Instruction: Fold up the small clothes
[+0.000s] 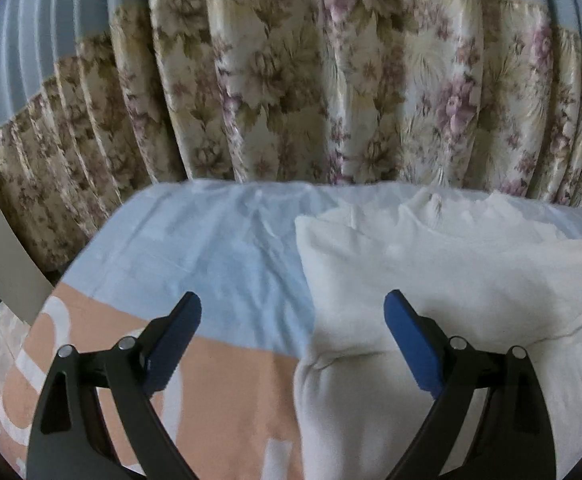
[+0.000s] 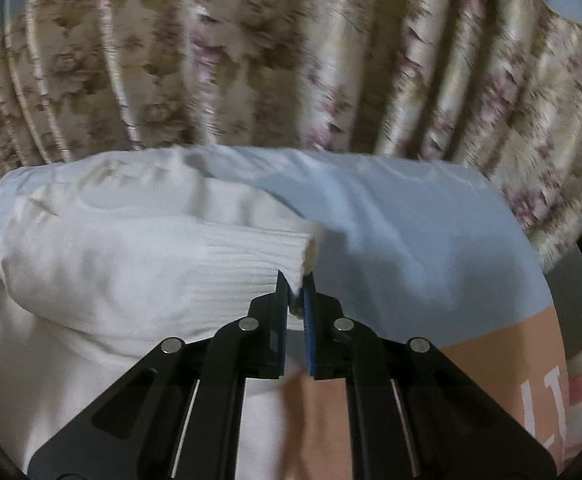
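A white knitted sweater (image 2: 131,272) lies on a bed sheet (image 1: 219,248) that is pale blue toward the far edge and peach with white lettering nearer the cameras. Behind the bed hangs a pleated curtain (image 1: 291,80) printed with brown and mauve flowers, with a plain blue band above it. The right gripper (image 2: 297,284) has its jaws pressed together on the ribbed cuff (image 2: 275,256) of a sleeve, pinching the cuff's end between the blue pads; the cuff is raised off the sheet and the sleeve stretches away to the left toward the body of the sweater, which is bunched in soft folds. To the right of the pinched cuff the blue sheet is bare and throws back a shadow of the lifted cloth. The left gripper (image 1: 293,312) stands wide open with nothing between its fingers (image 1: 405,320); the left finger is over the bare sheet, where the blue meets the peach, and the right finger is over the near left part of the sweater. Whether that right finger touches the knit or only hangs above it I cannot tell, as this view gives no depth there. In the left wrist view the sweater fills the right half of the bed, its left edge running roughly straight from the far side to the near side, and a fringe of ribbed cloth shows at the far right margin. Both views are somewhat smeared, the right wrist view more so across the curtain.
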A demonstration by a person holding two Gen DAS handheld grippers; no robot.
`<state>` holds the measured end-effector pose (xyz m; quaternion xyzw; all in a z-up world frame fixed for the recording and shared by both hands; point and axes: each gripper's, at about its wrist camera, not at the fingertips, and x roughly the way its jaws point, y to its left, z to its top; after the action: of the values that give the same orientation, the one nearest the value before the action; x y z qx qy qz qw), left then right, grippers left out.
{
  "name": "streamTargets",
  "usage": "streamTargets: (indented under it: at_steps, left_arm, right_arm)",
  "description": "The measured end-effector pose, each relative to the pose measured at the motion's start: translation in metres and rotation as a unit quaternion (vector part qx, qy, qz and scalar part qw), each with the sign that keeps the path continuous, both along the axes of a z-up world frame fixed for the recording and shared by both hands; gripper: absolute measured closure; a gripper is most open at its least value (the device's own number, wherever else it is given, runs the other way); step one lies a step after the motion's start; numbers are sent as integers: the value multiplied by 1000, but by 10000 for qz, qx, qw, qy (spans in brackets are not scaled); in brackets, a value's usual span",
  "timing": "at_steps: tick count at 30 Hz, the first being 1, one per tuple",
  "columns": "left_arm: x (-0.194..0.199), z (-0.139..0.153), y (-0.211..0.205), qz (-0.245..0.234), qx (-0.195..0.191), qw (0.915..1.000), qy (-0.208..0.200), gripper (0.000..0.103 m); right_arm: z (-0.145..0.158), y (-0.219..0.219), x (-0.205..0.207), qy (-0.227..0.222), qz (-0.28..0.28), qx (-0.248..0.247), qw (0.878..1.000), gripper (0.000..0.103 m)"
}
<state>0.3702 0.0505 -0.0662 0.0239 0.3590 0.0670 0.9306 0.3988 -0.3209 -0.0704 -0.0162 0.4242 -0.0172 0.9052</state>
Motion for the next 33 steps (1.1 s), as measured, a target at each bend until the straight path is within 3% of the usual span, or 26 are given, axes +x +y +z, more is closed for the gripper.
streamTargets:
  at_steps: [8, 10, 13, 19, 24, 30, 33]
  left_arm:
    - [23, -41, 9, 299, 259, 9967, 714, 9]
    - [24, -41, 11, 348, 358, 9961, 730, 9]
    - [20, -39, 11, 434, 675, 9948, 625, 9]
    - [14, -37, 32, 742, 834, 9918, 621, 9]
    - [-19, -22, 46, 524, 177, 9978, 367, 9]
    - [-66, 17, 34, 331, -203, 9992, 18, 9]
    - [-97, 28, 27, 332, -372, 9987, -57, 9]
  right_arm:
    - [-24, -16, 4, 224, -165, 28, 9996, 83]
    - [-29, -21, 6, 272, -225, -23, 9994, 75]
    - [-34, -30, 5, 365, -335, 18, 9988, 74]
    - [-25, -31, -19, 193, -287, 117, 9993, 70]
    - [-3, -18, -52, -106, -72, 280, 9995, 66]
    - [21, 1, -92, -414, 80, 273, 9987, 58]
    - [24, 7, -118, -427, 52, 481, 9979, 48]
